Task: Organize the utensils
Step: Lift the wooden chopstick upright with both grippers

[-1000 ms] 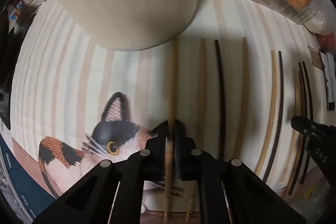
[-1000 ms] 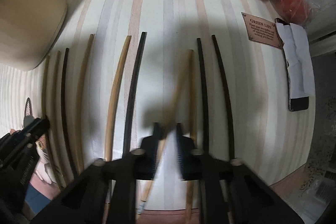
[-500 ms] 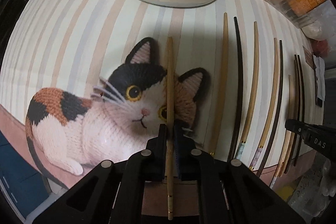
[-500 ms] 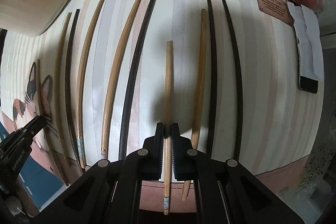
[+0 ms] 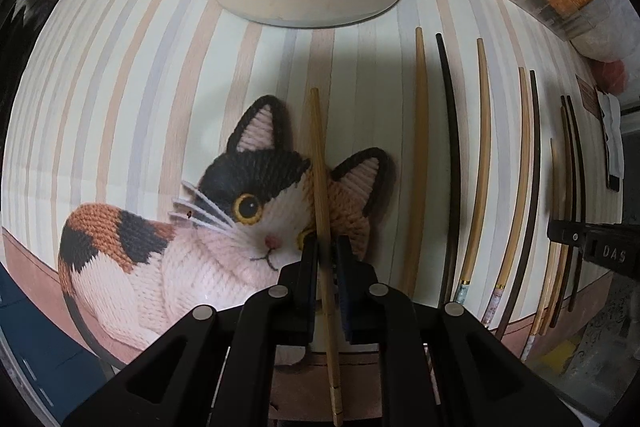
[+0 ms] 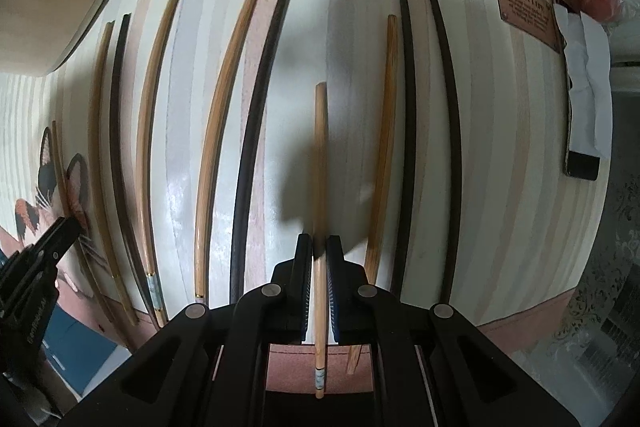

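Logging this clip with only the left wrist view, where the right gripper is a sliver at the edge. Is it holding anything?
Observer: Yes. The right gripper is shut on a pale chopstick, which runs forward between its fingers.
Operator: Any markings on it?
Observer: A pearly band near its back end, behind the fingers.
Operator: I see a small brown tag far right. Readable?
Observer: The tag is headed GREEN LIFE. The smaller lines below are too fine to read.
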